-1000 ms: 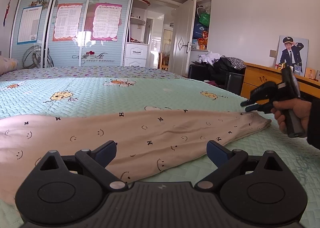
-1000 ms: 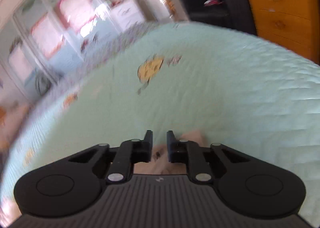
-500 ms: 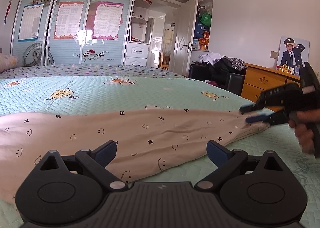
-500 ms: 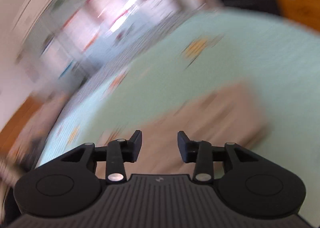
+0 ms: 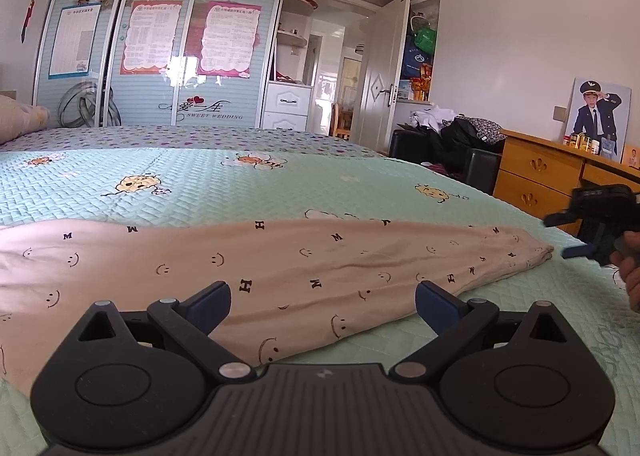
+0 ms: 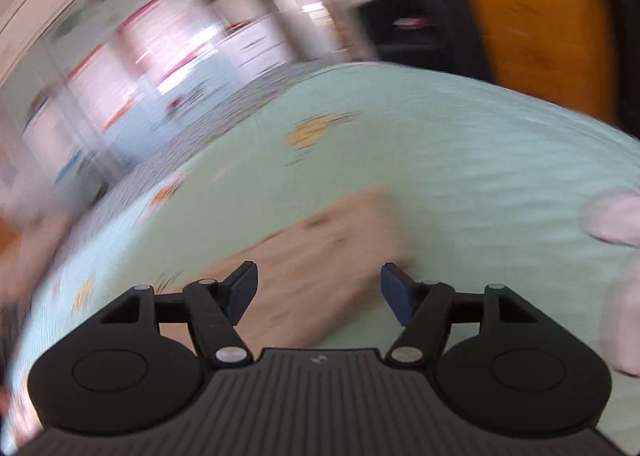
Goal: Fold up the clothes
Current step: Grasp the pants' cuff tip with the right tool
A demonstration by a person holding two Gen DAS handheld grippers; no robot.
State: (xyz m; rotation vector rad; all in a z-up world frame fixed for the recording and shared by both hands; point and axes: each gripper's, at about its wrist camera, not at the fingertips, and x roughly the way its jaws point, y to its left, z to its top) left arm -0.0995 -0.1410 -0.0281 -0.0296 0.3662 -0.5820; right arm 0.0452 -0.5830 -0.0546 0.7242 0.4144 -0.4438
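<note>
Garment (image 5: 280, 268) lies long-axis left-right across bed (image 5: 280, 184); right gripper (image 6: 318, 288), jaws just opening, empty, nearest its end; left gripper (image 5: 322, 306) spread, empty, over mid-length.

blurred view, right tool (image 6: 318, 292) spread open above beige garment (image 6: 320, 248), green bedspread (image 6: 480, 160)

A beige garment (image 5: 280, 268) printed with smileys and letters lies flat, folded lengthwise, across the green bed (image 5: 320, 184).
</note>
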